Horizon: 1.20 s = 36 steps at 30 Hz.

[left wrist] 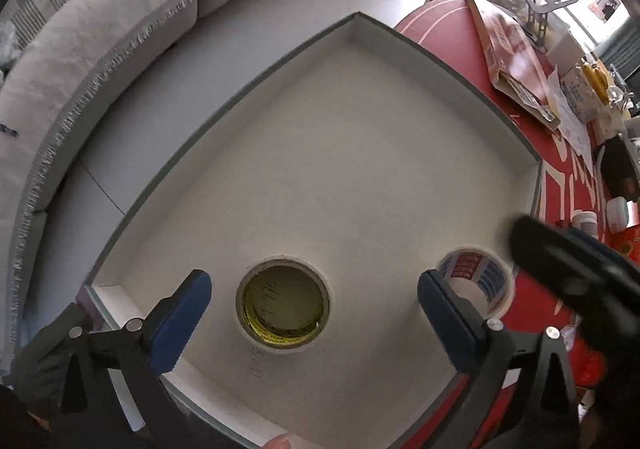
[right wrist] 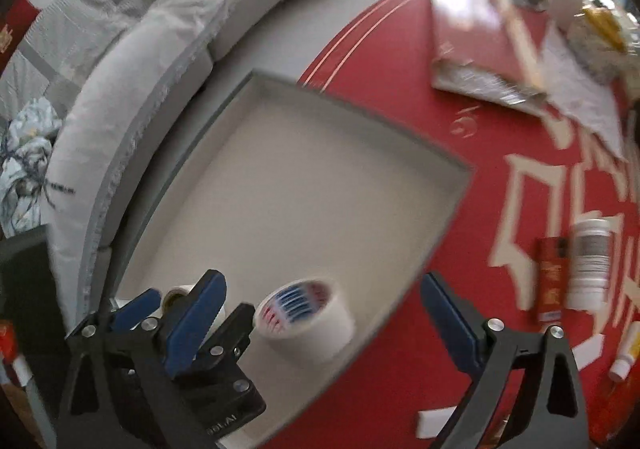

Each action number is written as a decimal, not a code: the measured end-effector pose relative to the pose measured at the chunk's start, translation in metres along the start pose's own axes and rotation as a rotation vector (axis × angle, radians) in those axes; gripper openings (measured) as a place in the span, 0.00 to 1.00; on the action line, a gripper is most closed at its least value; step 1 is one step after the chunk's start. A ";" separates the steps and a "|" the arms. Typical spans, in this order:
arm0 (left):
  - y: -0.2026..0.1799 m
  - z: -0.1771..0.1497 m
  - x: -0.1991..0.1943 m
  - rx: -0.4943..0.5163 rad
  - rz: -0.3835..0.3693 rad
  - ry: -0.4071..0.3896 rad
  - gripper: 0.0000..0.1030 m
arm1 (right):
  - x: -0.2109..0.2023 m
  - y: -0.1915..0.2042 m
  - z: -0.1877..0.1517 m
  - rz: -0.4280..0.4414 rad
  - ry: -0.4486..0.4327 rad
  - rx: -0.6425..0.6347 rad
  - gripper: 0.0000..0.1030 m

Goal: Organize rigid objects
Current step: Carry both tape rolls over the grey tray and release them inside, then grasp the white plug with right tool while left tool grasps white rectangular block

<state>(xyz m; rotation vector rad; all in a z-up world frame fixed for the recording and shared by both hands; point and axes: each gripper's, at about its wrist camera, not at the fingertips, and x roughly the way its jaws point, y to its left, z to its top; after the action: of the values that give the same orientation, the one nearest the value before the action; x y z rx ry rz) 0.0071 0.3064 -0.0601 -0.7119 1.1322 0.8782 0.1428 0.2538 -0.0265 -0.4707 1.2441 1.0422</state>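
While a pale sofa curves along the far left behind everything, the red surface with cream lettering carries a wide, shallow box with white inner walls and a grey-green rim, which overhangs the surface's edge toward the sofa. On the red surface beyond the box lies a flat cardboard package, with loose papers and small clutter past it. To the right of the box, seen from the right wrist, a white bottle lies beside a slim red carton, and a small tube lies nearer the edge of the view. Inside the box, near its front wall, two tape rolls rest on the floor of it: a white tape roll with a yellow-lined core lying flat, and, well to its right, a printed tape roll with red and blue lettering on its core, tilted up on edge close to the box's right-hand wall. The left claw stands wide open straight over the white roll, its blue pads apart from it on either side and gripping nothing. The right claw is likewise spread wide around the printed roll, without touching it.
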 end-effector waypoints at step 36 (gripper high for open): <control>-0.135 -0.103 -0.025 0.133 -0.024 0.144 1.00 | -0.056 -0.174 -0.157 -0.188 0.024 0.250 0.58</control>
<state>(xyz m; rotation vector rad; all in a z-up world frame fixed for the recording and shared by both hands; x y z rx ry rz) 0.0731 0.1479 -0.0590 -0.6857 1.2950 0.7326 0.2069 0.0247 -0.0633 -0.3990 1.3044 0.7131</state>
